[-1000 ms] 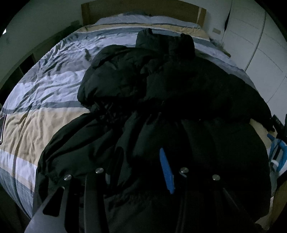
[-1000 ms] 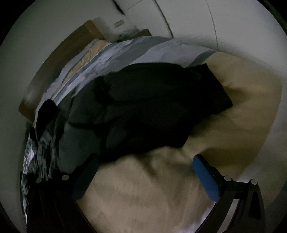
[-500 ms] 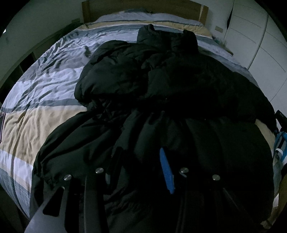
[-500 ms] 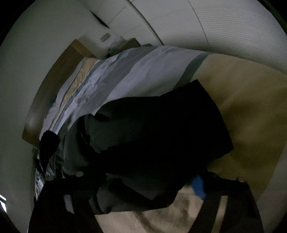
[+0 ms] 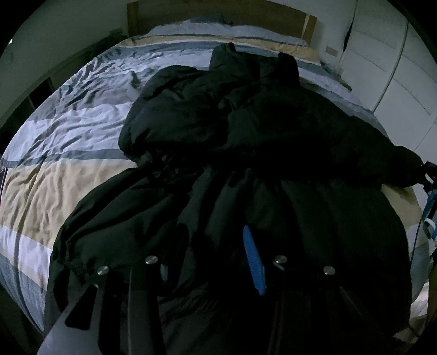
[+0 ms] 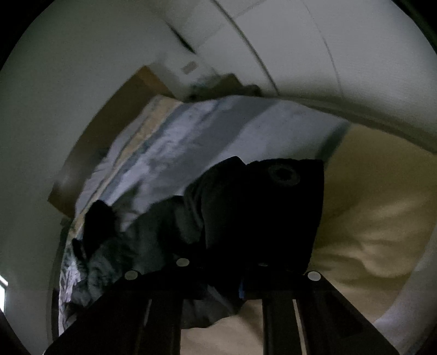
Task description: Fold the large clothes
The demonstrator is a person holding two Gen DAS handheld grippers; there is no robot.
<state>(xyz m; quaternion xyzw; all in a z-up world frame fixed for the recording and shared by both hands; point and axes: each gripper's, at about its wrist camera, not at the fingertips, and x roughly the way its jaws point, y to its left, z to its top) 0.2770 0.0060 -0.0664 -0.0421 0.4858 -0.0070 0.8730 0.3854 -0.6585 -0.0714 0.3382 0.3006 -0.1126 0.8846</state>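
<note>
A black puffy jacket lies spread on the bed, collar toward the headboard. My left gripper is shut on the bunched hem of the jacket, and fabric fills the gap beside its blue pad. In the right wrist view the jacket's sleeve hangs raised off the bed, with its round cuff facing the camera. My right gripper has its jaws closing tight on that sleeve, and dark fabric hides its fingertips. The right gripper also shows at the far right edge of the left wrist view, by the sleeve end.
The striped duvet in white, grey and beige covers the bed, bare to the left of the jacket. A wooden headboard stands at the far end. White wardrobe doors run along the right side. A beige duvet band lies under the sleeve.
My right gripper went from wide open over the duvet to closed on the sleeve end, and it has lifted the sleeve off the bed. The left gripper and hem have barely moved.
</note>
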